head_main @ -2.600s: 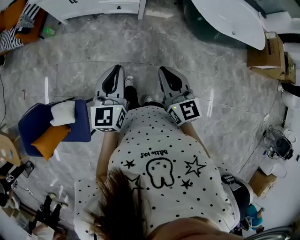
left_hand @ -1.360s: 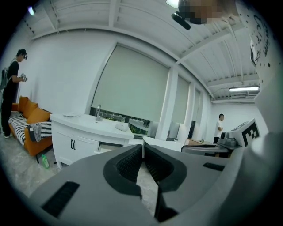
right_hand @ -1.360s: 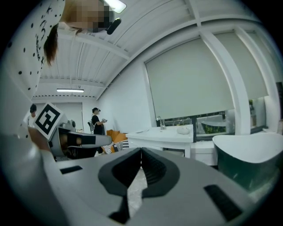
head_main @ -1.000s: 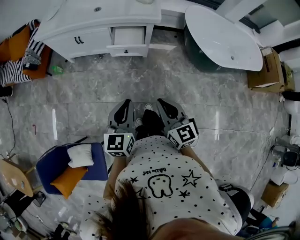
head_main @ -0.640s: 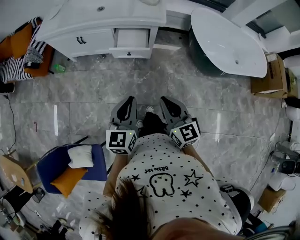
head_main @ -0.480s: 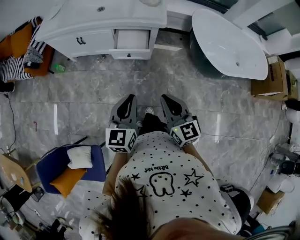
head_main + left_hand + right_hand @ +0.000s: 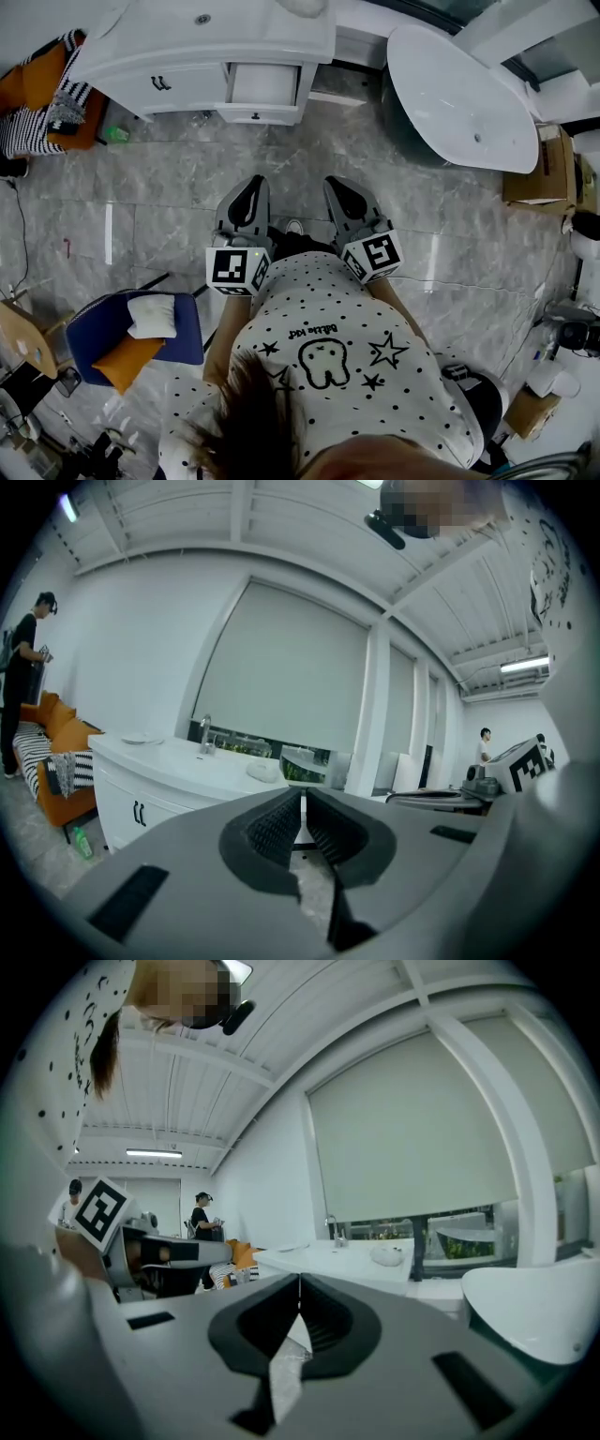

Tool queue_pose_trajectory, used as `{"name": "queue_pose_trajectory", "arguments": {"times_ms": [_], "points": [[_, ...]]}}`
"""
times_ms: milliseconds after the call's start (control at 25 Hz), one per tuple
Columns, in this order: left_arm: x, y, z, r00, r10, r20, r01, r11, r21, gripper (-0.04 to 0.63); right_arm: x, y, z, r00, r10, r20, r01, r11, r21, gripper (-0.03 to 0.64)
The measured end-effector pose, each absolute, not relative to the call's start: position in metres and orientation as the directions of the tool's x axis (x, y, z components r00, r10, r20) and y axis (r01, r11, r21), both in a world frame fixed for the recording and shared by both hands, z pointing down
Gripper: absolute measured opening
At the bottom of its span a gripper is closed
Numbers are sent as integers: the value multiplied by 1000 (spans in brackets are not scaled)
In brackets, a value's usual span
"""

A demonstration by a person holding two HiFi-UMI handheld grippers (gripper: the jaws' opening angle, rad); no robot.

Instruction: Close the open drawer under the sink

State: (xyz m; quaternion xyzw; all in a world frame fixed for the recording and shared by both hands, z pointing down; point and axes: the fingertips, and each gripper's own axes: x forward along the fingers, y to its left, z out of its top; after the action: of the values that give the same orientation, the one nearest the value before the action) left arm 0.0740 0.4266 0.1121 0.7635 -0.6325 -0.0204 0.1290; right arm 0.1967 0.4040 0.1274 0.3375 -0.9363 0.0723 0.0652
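Note:
The white vanity (image 7: 178, 56) stands at the top of the head view, its middle drawer (image 7: 263, 86) pulled out toward me, with a small dark knob on the front panel. My left gripper (image 7: 255, 182) and right gripper (image 7: 335, 182) are held side by side over the marble floor, both pointing at the vanity and well short of it. Both are shut with nothing between the jaws. In the left gripper view my left gripper (image 7: 302, 793) hides the drawer; the vanity's counter (image 7: 178, 759) and tap (image 7: 204, 733) show. My right gripper (image 7: 300, 1278) faces the counter (image 7: 347, 1258).
A white bathtub (image 7: 459, 89) stands right of the vanity. A blue chair (image 7: 178, 328) with cushions is at my left, an orange sofa (image 7: 37, 94) at far left, cardboard boxes (image 7: 542, 169) at right. A green bottle (image 7: 114, 134) lies by the vanity. A person (image 7: 23, 658) stands by the sofa.
I have walked toward the vanity: it and its open drawer have come further into the head view. Both grippers moved forward with me, jaws unchanged.

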Motion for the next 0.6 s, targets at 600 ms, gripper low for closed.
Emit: {"name": "queue_pose_trajectory", "arguments": {"times_ms": [600], "points": [[42,390,130,228,-959,167,-951,-183,248,21,167,373,146,-740,-642,201,-669,734,-117,14]]}}
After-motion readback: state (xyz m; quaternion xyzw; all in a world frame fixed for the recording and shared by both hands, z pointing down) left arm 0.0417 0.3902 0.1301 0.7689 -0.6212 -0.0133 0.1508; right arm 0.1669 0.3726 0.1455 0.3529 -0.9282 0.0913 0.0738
